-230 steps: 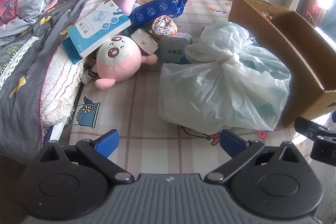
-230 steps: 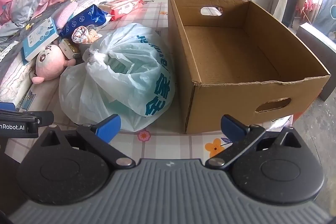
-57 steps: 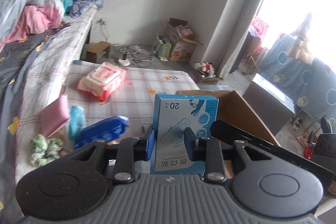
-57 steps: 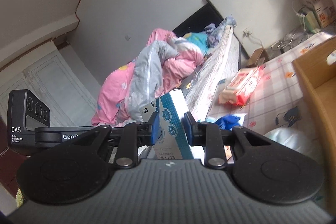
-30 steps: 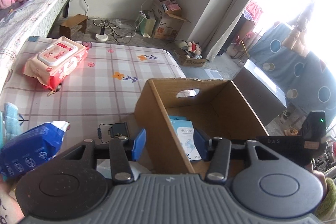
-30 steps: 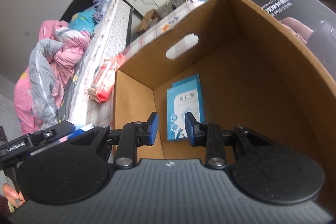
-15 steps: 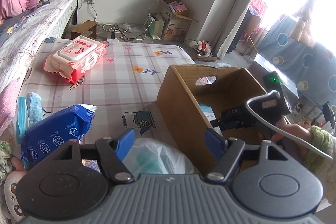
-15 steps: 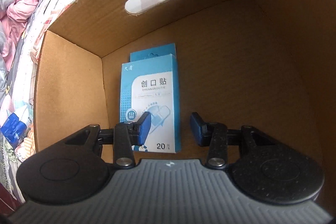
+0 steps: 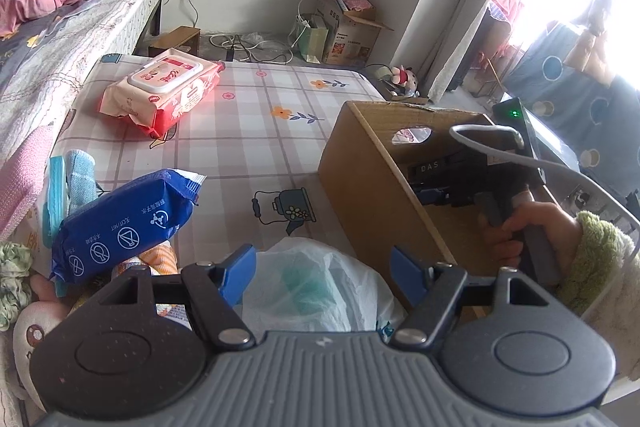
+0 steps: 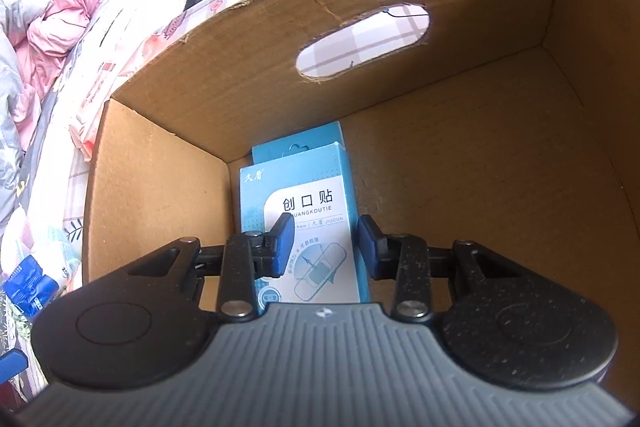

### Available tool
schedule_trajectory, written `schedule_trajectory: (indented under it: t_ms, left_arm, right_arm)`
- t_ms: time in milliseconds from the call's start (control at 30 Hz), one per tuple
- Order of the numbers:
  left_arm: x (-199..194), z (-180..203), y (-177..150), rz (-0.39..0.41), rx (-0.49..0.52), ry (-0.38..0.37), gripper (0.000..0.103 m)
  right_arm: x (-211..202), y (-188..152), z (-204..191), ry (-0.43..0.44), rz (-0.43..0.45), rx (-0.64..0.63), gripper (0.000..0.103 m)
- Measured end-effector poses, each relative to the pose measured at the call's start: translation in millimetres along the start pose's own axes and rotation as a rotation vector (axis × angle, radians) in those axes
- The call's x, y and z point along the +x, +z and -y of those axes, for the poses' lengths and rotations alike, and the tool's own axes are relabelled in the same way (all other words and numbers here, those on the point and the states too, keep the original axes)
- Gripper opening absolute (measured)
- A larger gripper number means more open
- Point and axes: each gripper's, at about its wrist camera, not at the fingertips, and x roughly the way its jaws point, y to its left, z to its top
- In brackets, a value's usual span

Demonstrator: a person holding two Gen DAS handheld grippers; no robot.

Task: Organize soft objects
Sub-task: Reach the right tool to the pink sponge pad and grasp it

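Note:
The blue bandage box (image 10: 316,203) lies flat on the floor of the brown cardboard box (image 10: 460,163), in its far left corner. My right gripper (image 10: 325,245) is open just above it, inside the cardboard box, and holds nothing. In the left wrist view it (image 9: 444,193) reaches into the cardboard box (image 9: 368,171). My left gripper (image 9: 323,273) is open and empty above the tied white plastic bag (image 9: 316,287). A dark blue tissue pack (image 9: 128,219), a pink plush toy (image 9: 28,323) and a red wipes pack (image 9: 164,91) lie on the checked mat.
The bed with pink and grey bedding (image 9: 44,7) runs along the left. Small cloths (image 9: 68,183) lie by its edge. An open carton (image 9: 344,23) and cables stand by the far wall. A dark case (image 9: 532,131) stands behind the cardboard box.
My right gripper has let go of the bandage box and opened over it. My left gripper has opened wide and drawn back from the cardboard box to over the plastic bag.

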Motion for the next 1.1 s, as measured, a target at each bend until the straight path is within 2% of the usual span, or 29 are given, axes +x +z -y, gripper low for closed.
schedule_trajectory:
  t_ms: [167, 400, 600, 700, 800, 900, 1000, 1100]
  left_arm:
    - [-8.7, 1.6, -2.3, 0.010, 0.001, 0.016, 0.075]
    - [-30.9, -4.4, -8.4, 0.051, -0.006, 0.089, 0.078]
    - [-68.8, -26.5, -15.2, 0.131, -0.018, 0.190, 0.082]
    - [-85.1, -44.1, -17.1, 0.169, -0.021, 0.263, 0.084]
    - [-95.0, -66.7, -17.7, 0.193, -0.039, 0.335, 0.084]
    - [-100.4, -94.4, -15.9, 0.206, -0.083, 0.373, 0.084]
    - [-98.3, -125.1, -11.5, 0.201, -0.119, 0.393, 0.084]
    - [-86.9, -156.1, -2.3, 0.166, -0.146, 0.374, 0.084]
  right_arm:
    - [5.9, -4.1, -26.5, -0.003, 0.022, -0.091, 0.034]
    - [0.7, 3.8, -24.8, 0.004, 0.039, -0.044, 0.036]
    - [-59.5, 10.5, -42.9, 0.003, 0.188, -0.065, 0.041]
    - [-96.5, 7.5, -71.1, 0.053, 0.258, -0.131, 0.044]
    - [-129.3, -2.2, -101.1, 0.138, 0.284, -0.214, 0.048]
    - [-147.8, -15.7, -143.1, 0.244, 0.234, -0.296, 0.050]
    - [-129.5, -20.7, -201.6, 0.342, 0.130, -0.341, 0.050]
    - [-101.6, -25.8, -255.5, 0.411, 0.029, -0.349, 0.050]
